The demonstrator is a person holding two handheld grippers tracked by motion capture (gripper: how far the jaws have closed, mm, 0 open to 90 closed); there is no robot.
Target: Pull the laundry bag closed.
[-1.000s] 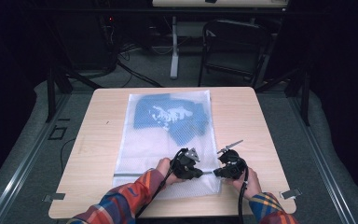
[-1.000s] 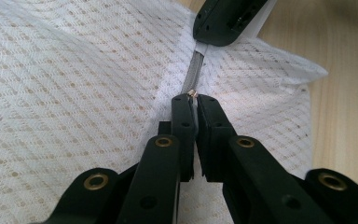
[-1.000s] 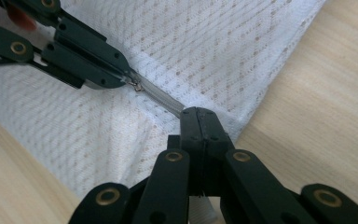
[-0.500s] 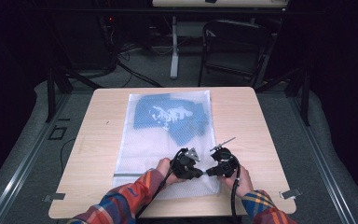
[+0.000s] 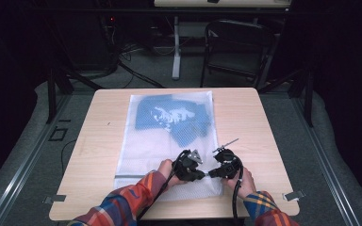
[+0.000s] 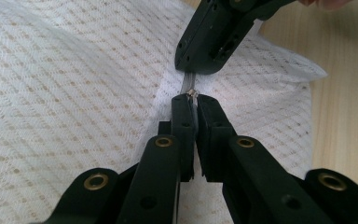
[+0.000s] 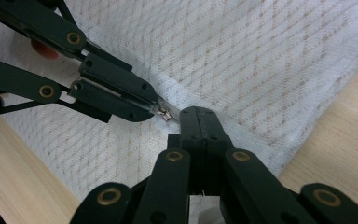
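- Shifted inward since the earlier frame: right gripper [image 5: 212, 173], now tip to tip with left gripper [image 5: 201, 175].
- Both clamped on zipper [image 6: 192, 93] of white mesh bag [image 5: 141, 146], near table [image 5: 259, 127] front edge.
- Blue garment [image 5: 179, 117] inside, at far end.

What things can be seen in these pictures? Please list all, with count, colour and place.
mesh laundry bag: one, white, flat on the table's middle.
garment: one, blue, inside the bag's far half.
zipper pull: one, metal, at the bag's near edge.
table: one, light wood.
chair: one, black, behind the table.
sleeves: two, red-blue plaid, bottom edge.
left tool: black, shut on the zipper pull.
right tool: black, shut on the bag's edge.
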